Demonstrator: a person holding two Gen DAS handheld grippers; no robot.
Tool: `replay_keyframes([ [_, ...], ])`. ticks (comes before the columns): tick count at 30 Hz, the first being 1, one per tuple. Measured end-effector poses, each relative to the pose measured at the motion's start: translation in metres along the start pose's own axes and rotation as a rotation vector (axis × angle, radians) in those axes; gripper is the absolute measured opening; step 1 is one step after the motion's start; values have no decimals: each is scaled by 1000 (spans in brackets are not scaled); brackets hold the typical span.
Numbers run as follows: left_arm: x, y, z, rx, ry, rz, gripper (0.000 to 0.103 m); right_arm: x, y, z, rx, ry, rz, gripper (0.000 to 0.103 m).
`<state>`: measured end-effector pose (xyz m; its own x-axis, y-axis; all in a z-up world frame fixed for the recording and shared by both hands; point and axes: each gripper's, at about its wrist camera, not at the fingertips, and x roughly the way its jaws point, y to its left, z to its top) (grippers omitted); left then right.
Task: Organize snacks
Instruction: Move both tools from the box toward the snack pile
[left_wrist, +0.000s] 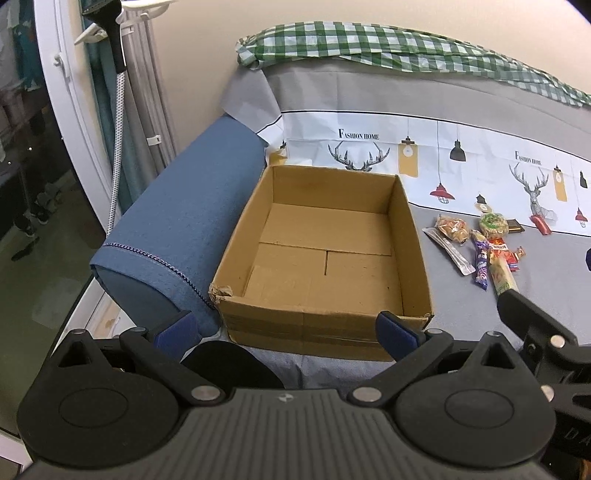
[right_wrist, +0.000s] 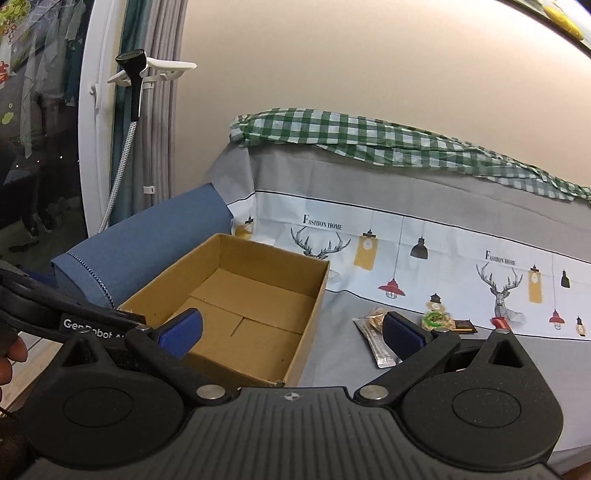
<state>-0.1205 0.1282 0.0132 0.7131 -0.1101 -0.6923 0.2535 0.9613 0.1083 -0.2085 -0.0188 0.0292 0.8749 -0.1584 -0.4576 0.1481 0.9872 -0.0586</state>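
An open cardboard box with nothing in it stands on the grey cloth; it also shows in the right wrist view. Right of it lies a small heap of wrapped snacks: a silver sachet, a purple bar, a round green-topped pack and a dark chocolate square. My left gripper is open in front of the box's near wall. My right gripper is open too, low over the box's near right corner, with the silver sachet just behind its right finger.
A blue padded armrest runs along the box's left side. A green checked cloth lies on the backrest behind. A garment steamer head with hose hangs at the left by a glass door. A person's fingers show at the left edge.
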Motion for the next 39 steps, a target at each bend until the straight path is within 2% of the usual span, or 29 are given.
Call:
replay_keyframes([
  [39, 10, -1, 0, 11, 34, 0, 103, 7, -9, 0, 2, 54, 42, 103],
])
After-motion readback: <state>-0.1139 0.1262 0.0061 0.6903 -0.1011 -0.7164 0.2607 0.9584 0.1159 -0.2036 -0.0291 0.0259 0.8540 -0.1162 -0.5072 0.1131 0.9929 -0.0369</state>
